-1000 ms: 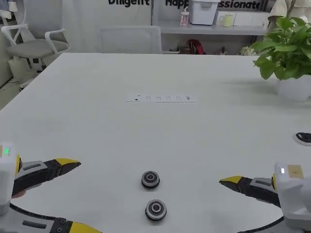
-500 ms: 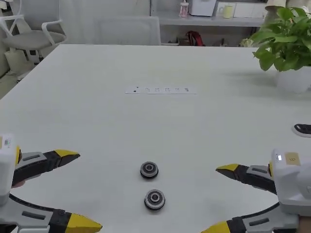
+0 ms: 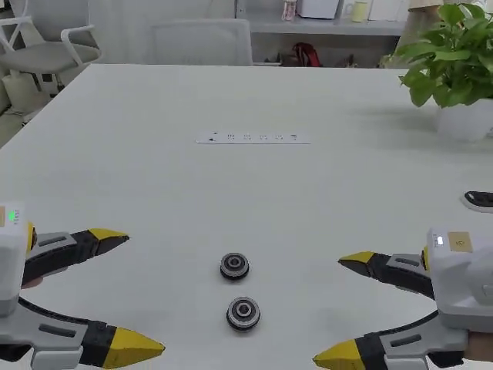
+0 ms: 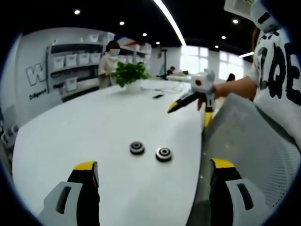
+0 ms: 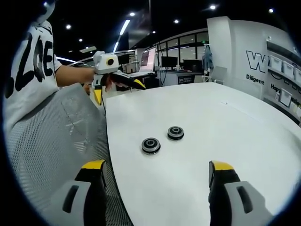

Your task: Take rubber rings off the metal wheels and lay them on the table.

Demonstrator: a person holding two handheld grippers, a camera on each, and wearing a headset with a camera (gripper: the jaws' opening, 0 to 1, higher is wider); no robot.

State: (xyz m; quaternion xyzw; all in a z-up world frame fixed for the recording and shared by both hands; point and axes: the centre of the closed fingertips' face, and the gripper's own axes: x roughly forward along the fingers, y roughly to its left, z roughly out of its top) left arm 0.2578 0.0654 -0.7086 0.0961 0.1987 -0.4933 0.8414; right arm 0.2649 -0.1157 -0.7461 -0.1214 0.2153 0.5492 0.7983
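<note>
My left gripper (image 3: 144, 293) hangs at the near left, its yellow-tipped jaws spread wide and empty. My right gripper (image 3: 328, 309), at the near right, is just as wide and holds nothing. Between them, on the pale white surface (image 3: 231, 193), lie the farther small round metal wheel (image 3: 234, 266) and the nearer wheel (image 3: 243, 313). Both are dark-rimmed, close together and untouched.

White table (image 3: 231, 185), potted plant (image 3: 451, 62) far right, office chair (image 3: 46, 55) far left, shelving (image 3: 331, 28) behind, ceiling spotlights (image 5: 214, 7)
</note>
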